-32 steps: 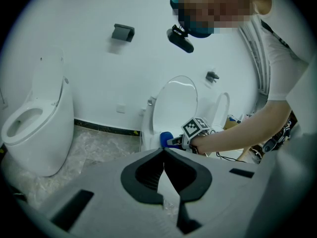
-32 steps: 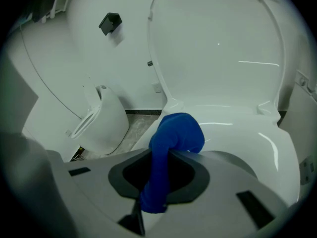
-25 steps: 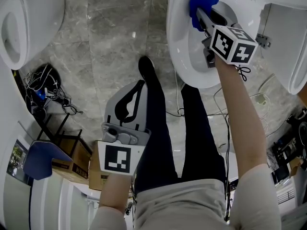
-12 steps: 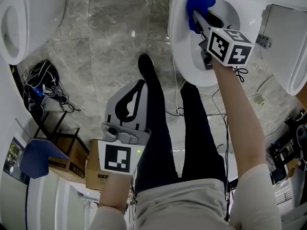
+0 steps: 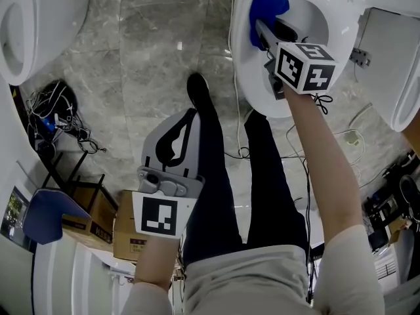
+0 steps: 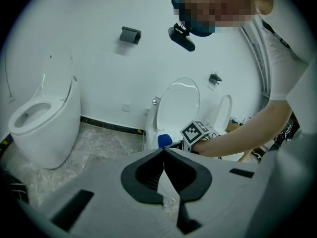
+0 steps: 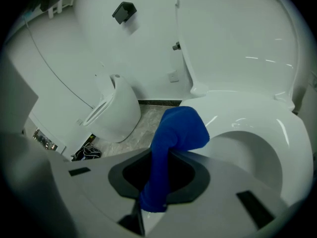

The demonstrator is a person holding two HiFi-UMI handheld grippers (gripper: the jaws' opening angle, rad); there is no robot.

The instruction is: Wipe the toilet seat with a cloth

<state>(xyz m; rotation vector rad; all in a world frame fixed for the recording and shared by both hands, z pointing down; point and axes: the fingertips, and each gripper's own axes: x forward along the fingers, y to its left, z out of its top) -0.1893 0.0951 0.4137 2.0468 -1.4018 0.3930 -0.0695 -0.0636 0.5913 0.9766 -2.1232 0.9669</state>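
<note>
We see the right gripper (image 5: pixel 261 26) reaching out over the open toilet, its jaws closed tight on a blue cloth (image 5: pixel 266 8). In the right gripper view the cloth (image 7: pixel 181 128) runs as a narrow strip down between the two dark pads and bunches into a rounded wad just past the tips of the right gripper (image 7: pixel 161 155). That wad sits on the white toilet seat (image 7: pixel 257 113), on the part of the ring that lies left of the bowl opening in this view, close to the outer edge. From the head view we find the cloth at the upper left of the toilet seat (image 5: pixel 252 71), with the bowl opening just beside it. The lid (image 7: pixel 237 38) stands raised behind the seat. The left gripper (image 5: pixel 186 120) hangs low and well apart from the toilet, over the grey marble floor (image 5: pixel 151 44) and beside the dark trouser legs (image 5: pixel 216 195). In its own view the left gripper (image 6: pixel 163 150) has its jaw tips meeting and nothing held between them. A second toilet (image 6: pixel 39 128) stands off to the left by the wall, and a cardboard box (image 5: pixel 125 231) sits near the left gripper.
</note>
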